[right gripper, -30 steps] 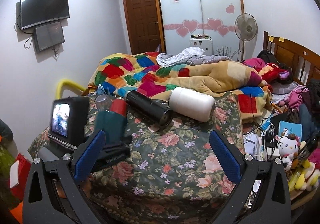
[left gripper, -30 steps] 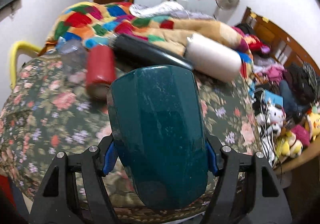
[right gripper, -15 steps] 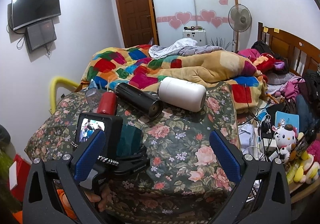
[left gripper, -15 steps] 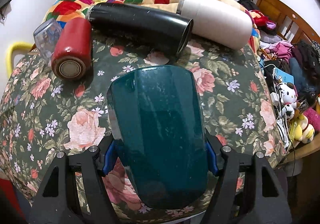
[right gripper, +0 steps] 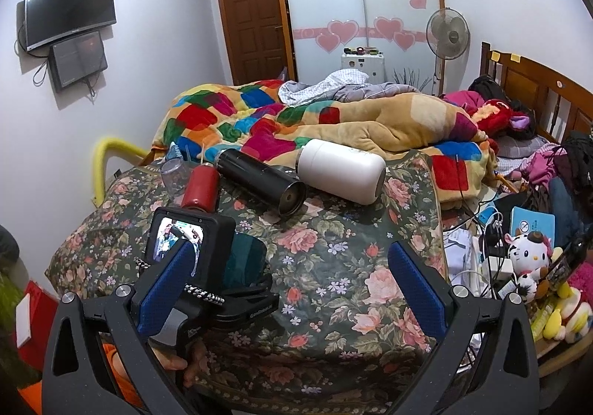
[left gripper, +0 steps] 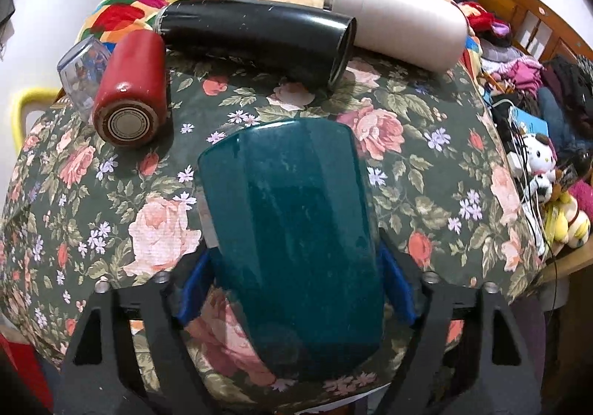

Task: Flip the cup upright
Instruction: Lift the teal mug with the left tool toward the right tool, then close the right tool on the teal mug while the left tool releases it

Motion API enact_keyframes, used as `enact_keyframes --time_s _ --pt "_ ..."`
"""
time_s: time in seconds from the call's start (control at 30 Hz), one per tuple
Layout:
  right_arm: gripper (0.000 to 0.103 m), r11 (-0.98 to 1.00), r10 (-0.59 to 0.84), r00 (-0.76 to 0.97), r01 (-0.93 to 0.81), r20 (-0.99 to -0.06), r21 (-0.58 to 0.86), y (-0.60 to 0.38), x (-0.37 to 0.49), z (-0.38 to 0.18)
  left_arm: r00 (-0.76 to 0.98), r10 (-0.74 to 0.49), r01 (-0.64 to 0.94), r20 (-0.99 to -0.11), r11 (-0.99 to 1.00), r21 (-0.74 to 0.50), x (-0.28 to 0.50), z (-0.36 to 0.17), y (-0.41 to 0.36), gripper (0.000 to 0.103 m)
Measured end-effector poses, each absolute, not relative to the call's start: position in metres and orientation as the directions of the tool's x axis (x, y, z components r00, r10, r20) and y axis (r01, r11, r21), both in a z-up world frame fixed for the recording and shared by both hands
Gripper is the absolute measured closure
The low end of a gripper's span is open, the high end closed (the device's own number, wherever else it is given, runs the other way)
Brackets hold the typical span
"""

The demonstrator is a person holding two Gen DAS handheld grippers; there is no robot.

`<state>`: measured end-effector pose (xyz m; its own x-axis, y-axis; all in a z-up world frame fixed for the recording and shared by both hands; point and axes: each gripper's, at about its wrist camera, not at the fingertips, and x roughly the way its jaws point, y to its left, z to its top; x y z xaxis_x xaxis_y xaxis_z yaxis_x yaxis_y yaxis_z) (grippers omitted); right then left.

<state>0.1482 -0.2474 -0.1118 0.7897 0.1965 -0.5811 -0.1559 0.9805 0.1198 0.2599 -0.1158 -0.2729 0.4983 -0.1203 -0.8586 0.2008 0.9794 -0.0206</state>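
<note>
**Teal cup in left jaws, long axis running forward over the floral cloth**

Bedroom setting; the work surface is a floral cloth (left gripper: 426, 162) spread at the foot of a bed, with a patchwork blanket (right gripper: 259, 122) behind it.

We note the cup (left gripper: 296, 248) is teal and sits between the blue pads (left gripper: 192, 289) of the left gripper (left gripper: 296, 289). The jaws are closed onto its sides, one pad on each flank. Its long axis runs straight ahead from the jaws, away from the camera. We cannot tell from the left wrist view which end is the mouth, nor whether the far end touches the cloth. In the right wrist view the cup (right gripper: 242, 263) shows only as a dark teal patch behind the left gripper's camera body, low over the cloth.

The right gripper (right gripper: 292, 289) has its jaws wide and holds nothing. It stands well apart from the cup, to that cup's right.

Other vessels lie on their sides toward the back of the cloth: a red can (left gripper: 129, 96), a black flask (left gripper: 259, 33), a white flask (left gripper: 400, 25) and a clear cup (left gripper: 79, 70) at far left.

Judgement: the left hand is the working one. The coming move turns on the cup's axis. We expect a wrist rotation to bring that axis vertical, mouth up, before lowering it onto open cloth in front of the red can.

Risk: soft cloth over bedding may let the cup tip on release.
</note>
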Motion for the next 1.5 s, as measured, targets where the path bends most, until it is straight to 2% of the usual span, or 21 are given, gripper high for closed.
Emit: enact_keyframes --time_s 0.23,0.33,0.5,0.53,0.8,0.9,1.07,1.17,1.3,1.5 --pt "0.000 0.985 0.175 0.801 -0.141 -0.572 0.102 -0.252 0.141 -0.105 0.563 -0.098 0.252 -0.821 0.966 0.057 0.230 -0.245 -0.110 0.022" --pt "0.000 0.986 0.167 0.802 -0.136 -0.573 0.097 -0.253 0.143 -0.104 0.598 -0.116 0.229 -0.793 0.973 0.030 0.213 -0.227 -0.094 0.021" --pt "0.000 0.984 0.180 0.779 -0.143 -0.600 0.111 -0.249 0.157 -0.111 0.687 -0.092 0.135 -0.721 0.991 0.002 0.189 -0.193 -0.056 0.016" --pt "0.000 0.983 0.184 0.774 -0.145 -0.605 0.113 -0.248 0.159 -0.113 0.706 -0.079 0.113 -0.704 0.994 0.002 0.184 -0.187 -0.047 0.013" --pt "0.000 0.981 0.189 0.726 -0.166 -0.661 0.098 -0.220 0.191 -0.137 0.798 0.061 -0.048 -0.599 0.998 0.038 0.156 -0.163 0.017 0.009" --pt "0.000 0.978 0.195 0.680 -0.190 -0.707 0.088 -0.203 0.208 -0.156 0.797 0.081 -0.084 -0.598 0.996 0.023 0.150 -0.166 0.034 0.009" --pt "0.012 0.968 0.198 0.572 -0.243 -0.796 0.066 -0.173 0.233 -0.192 0.779 0.050 -0.099 -0.625 0.994 -0.044 0.150 -0.178 0.046 0.009" --pt "0.014 0.962 0.214 0.518 -0.259 -0.828 0.087 -0.165 0.242 -0.206 0.775 0.053 -0.101 -0.630 0.994 -0.040 0.151 -0.183 0.045 0.009" --pt "0.015 0.957 0.230 0.461 -0.266 -0.857 0.113 -0.159 0.251 -0.219 0.778 0.052 -0.101 -0.626 0.994 -0.044 0.151 -0.184 0.046 0.009" --pt "0.025 0.958 0.219 0.416 -0.262 -0.883 0.114 -0.153 0.264 -0.234 0.763 0.015 -0.119 -0.646 0.986 -0.117 0.148 -0.187 0.049 0.009"
